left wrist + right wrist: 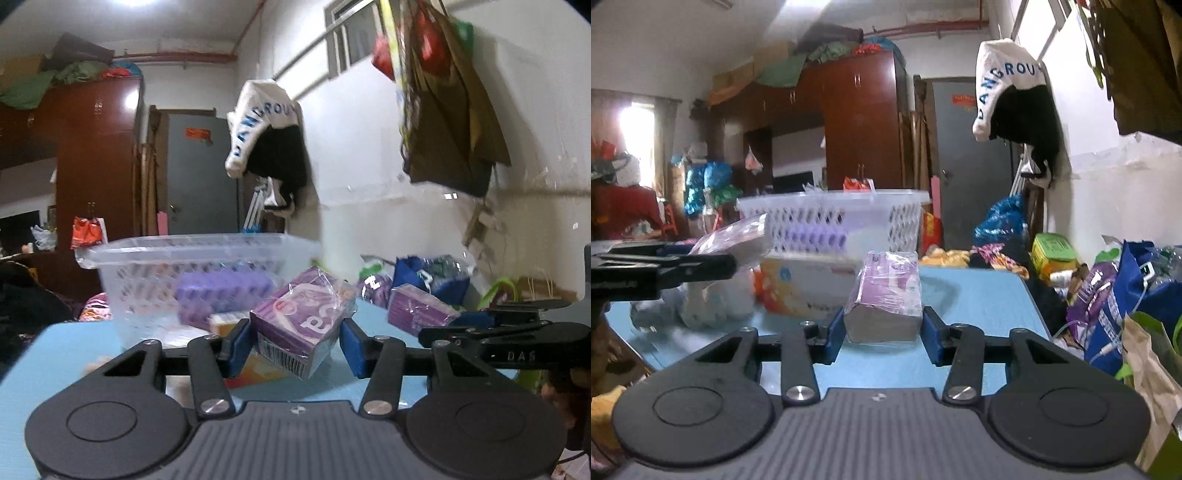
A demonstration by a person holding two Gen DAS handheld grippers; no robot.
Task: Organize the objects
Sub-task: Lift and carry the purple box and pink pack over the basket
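In the left wrist view, the left gripper point(295, 345) sits at the lower middle of the frame, its blue pads closed partway on a purple tissue pack point(301, 319) wrapped in clear film. The pack is tilted, one corner hanging down toward the bottom of the frame, and it looks lifted clear of the blue bench point(48, 354). Behind it, at centre left, stands a clear plastic basket point(192, 266) with a lattice wall; a purple block (blurred through the lattice) lies inside. An orange and white box point(258, 369) lies on the bench just under the held pack.

At the right of the same frame a second purple pack point(421, 308) shows, with the black arm of the other gripper reaching in beside it.

In the right wrist view, the right gripper point(882, 332) is at lower centre, its pads pressed on the two sides of that second purple pack point(886, 295), which stands upright between them; whether its base touches the bench point(979, 295) I cannot tell. The basket point(831, 218) stands further back at centre. The left gripper's black fingers point(665, 269) enter from the left edge with the first pack point(738, 240) in them, near the basket's left wall.
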